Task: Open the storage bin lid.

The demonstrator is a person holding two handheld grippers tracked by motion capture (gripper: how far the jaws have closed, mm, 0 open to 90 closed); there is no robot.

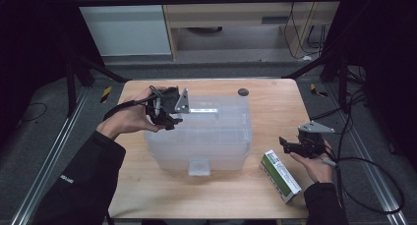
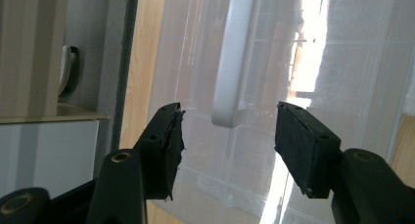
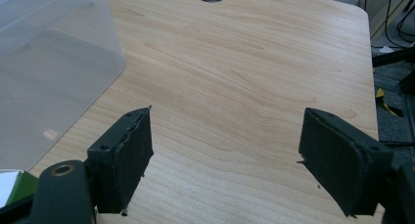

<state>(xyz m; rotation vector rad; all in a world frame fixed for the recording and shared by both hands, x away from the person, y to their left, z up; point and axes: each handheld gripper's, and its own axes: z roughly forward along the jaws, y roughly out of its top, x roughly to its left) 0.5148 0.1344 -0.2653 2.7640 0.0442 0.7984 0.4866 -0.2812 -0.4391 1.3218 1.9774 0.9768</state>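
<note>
Left gripper (image 2: 227, 136), jaws spread, hovers over the bin's (image 1: 206, 146) white handle (image 2: 232, 62). Lid looks light, stiff, slick; handle is likely the best hold.

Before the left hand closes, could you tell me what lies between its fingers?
The white lid handle of the clear box sits in the gap, untouched, in the left gripper view.

Grey floor (image 1: 221, 68) and pale cabinets (image 1: 128, 28) behind the table (image 1: 275, 102).

clear plastic storage box (image 1: 206, 136), lid closed, white handle (image 2: 234, 57) on top, upright mid-table, front latch towards the person
</note>
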